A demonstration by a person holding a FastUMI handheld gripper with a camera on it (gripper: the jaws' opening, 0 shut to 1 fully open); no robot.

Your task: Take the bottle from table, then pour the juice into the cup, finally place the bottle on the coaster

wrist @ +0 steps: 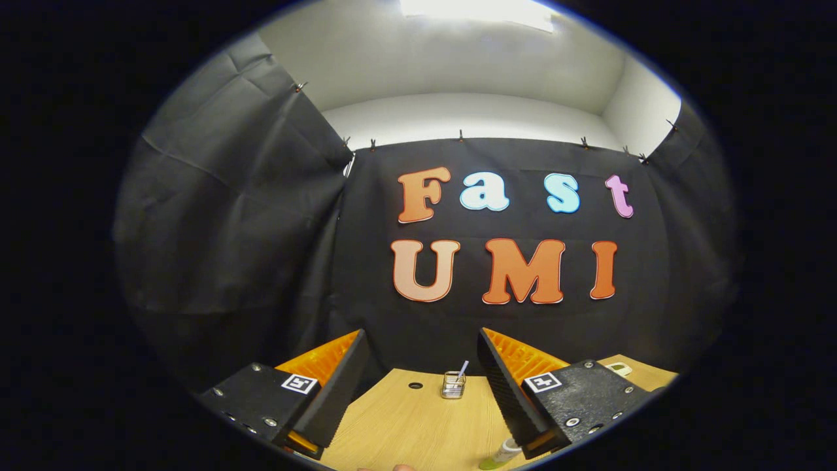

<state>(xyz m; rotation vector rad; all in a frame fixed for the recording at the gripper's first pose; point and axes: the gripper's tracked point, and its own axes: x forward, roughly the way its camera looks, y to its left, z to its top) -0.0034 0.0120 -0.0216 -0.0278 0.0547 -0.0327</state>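
Gripper view: the scene is seen forward along the two fingers, over a wooden surface (418, 425) toward the black cloth wall of the booth.
Hand-held gripper (418, 386): the fingers are spread wide apart; nothing is held, and bare wood is seen in the gap between them.
Fingers: one finger (330, 392) is seen on each side of the gap, each carrying a small square marker on its mount.
Cup (453, 384): a small clear cup is seen standing upright on the surface, beyond the fingertips and in line with the gap, nearer the right finger. A thin straw-like stick is seen leaning out of it; whether liquid is inside cannot be told.
Bottle (500, 453): a pale object with a green end is seen lying tilted on the surface, much nearer than the cup, just below the right finger and partly hidden by it. It is taken to be the bottle, but too little is shown to be sure.
Hole (415, 385): a small dark round hole is seen in the surface, just left of the cup.
Pale object (620, 369): a small pale thing is seen well right of the cup, past the right finger; its kind cannot be told.
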